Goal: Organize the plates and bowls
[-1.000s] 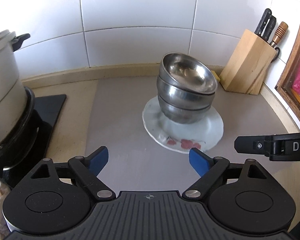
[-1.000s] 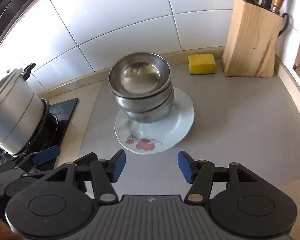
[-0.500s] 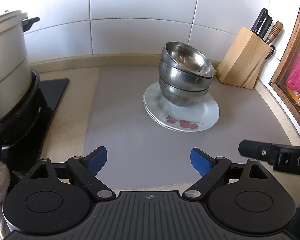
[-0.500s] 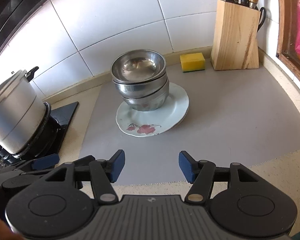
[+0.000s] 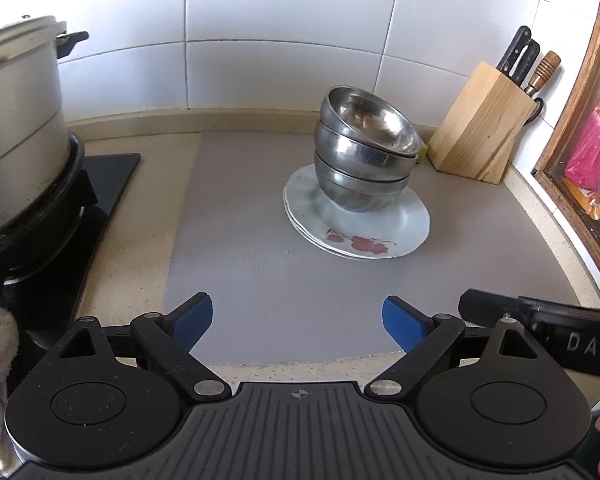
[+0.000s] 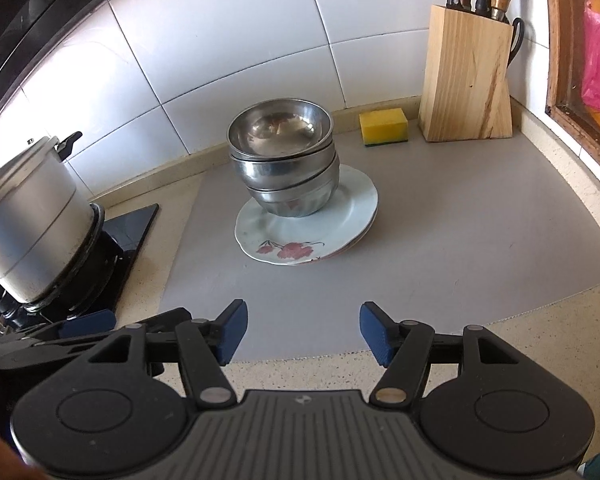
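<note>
Bowls (image 5: 362, 156), three steel ones nested with the topmost tilted, sit on stacked floral plates (image 5: 384, 226) at the middle of the grey mat (image 5: 260, 280) on the bench (image 5: 540, 216): smaller ware above wider, so the pile appears consolidated. Left gripper (image 5: 296, 322) and right gripper (image 6: 302, 330) hang near the bench edge, well apart from the stack, both released and empty.

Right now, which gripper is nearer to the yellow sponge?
Right. The right gripper faces the yellow sponge past the bowl stack; the left gripper sits further left, where the bowls almost hide it.
</note>
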`<act>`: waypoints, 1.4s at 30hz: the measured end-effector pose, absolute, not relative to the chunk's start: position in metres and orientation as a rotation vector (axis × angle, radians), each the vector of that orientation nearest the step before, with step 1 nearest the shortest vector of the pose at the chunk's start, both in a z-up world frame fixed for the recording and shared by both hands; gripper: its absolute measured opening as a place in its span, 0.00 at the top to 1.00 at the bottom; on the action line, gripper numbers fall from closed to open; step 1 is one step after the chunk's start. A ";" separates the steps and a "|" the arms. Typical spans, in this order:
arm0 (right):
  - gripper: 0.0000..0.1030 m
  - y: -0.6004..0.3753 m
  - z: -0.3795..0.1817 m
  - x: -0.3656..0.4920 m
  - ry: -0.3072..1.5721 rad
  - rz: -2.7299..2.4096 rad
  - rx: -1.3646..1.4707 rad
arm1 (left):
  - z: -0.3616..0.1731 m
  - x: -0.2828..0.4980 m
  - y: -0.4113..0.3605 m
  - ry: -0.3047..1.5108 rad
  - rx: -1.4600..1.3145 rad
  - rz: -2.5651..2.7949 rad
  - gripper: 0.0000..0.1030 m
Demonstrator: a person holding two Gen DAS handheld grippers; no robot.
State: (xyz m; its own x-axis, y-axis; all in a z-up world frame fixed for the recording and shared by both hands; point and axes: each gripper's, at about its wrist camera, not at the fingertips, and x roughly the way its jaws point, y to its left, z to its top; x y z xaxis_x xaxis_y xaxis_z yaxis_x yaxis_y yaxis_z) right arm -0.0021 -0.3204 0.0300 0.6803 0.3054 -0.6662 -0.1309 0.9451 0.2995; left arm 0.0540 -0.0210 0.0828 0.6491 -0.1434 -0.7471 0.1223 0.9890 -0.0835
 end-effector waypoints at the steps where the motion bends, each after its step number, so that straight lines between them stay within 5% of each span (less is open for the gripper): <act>1: 0.58 -0.320 0.029 -0.003 0.785 0.248 0.232 | 0.083 0.054 -0.021 0.850 -0.023 -0.150 0.13; 42: 0.58 -0.302 0.033 -0.010 0.751 0.265 0.223 | 0.090 0.045 -0.003 0.795 0.015 -0.107 0.13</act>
State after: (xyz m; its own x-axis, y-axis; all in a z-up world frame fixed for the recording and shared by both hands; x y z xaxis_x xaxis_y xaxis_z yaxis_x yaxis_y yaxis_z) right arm -0.0104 -0.3024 0.0326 0.7008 0.3146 -0.6402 -0.1564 0.9434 0.2924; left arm 0.0447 -0.0026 0.0903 0.6951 -0.0905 -0.7132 0.1016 0.9945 -0.0271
